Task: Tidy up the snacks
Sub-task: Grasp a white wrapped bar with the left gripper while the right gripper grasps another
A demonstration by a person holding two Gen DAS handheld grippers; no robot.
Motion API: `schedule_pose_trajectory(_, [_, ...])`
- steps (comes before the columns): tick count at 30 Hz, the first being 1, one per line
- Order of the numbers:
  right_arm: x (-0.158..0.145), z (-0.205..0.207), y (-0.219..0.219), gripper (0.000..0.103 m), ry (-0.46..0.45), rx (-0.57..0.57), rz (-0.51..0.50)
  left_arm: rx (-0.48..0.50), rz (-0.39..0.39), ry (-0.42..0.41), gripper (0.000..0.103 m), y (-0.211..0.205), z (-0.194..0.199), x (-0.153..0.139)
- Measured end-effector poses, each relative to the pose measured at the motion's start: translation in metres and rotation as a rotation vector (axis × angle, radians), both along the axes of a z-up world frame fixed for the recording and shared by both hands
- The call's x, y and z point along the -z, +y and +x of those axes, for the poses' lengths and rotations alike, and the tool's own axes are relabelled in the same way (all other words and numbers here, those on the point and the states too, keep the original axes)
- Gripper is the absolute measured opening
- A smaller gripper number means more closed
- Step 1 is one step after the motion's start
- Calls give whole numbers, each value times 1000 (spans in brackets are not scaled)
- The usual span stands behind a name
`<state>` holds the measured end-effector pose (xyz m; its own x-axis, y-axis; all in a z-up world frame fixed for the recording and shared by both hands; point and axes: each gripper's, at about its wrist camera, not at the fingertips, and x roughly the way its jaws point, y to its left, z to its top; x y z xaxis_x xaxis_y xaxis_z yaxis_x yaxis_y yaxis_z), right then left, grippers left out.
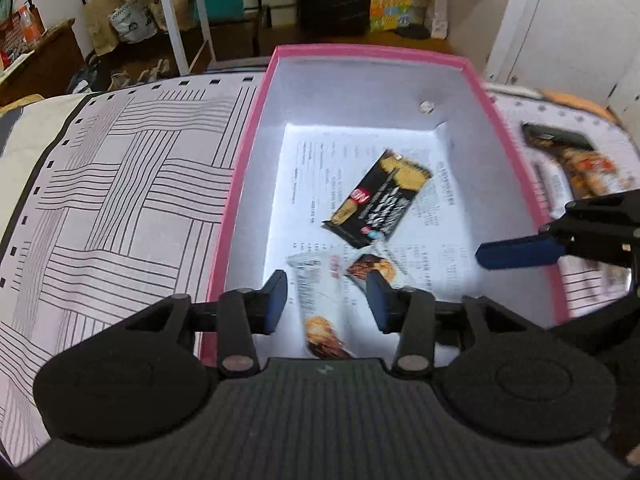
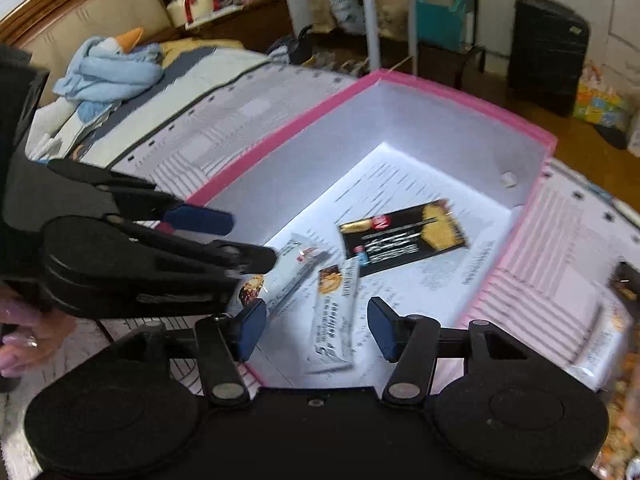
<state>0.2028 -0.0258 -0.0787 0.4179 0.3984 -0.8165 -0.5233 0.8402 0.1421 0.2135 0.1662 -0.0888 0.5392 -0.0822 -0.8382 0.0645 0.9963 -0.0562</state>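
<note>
A black snack packet (image 1: 378, 200) lies flat on the printed paper lining the pink box (image 1: 240, 184), near its middle. Two white snack bars (image 2: 332, 320) lie beside each other toward the near end, one partly over the other. The left tool (image 1: 326, 300) hangs above that near end, tilted down into the box, its blue pads wide apart and holding nothing. The right tool (image 2: 316, 328) hovers likewise, spread and empty. More packets (image 1: 580, 160) lie outside on the bed's patterned cover (image 1: 120, 200).
</note>
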Motion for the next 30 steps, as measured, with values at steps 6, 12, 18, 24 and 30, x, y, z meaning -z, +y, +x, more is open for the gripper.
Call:
schedule_pose_trajectory(6, [-57, -27, -57, 62, -67, 99, 92, 39, -40, -76, 48, -7, -27, -45])
schedule_pose_trajectory(12, [-98, -51, -126, 64, -107, 259, 83, 103, -121, -147, 53, -36, -49, -88])
schedule_pose_trajectory(18, [-108, -69, -199, 64, -123, 443, 134, 210, -131, -174, 54, -87, -63, -103])
schedule_pose_trajectory(24, [-86, -66, -249, 64, -110, 617, 137, 265, -154, -173, 54, -140, -56, -95])
schedule_pose_trajectory(30, [-28, -32, -303, 53, -4, 803, 196, 255, -140, -182, 52, -190, -27, -67])
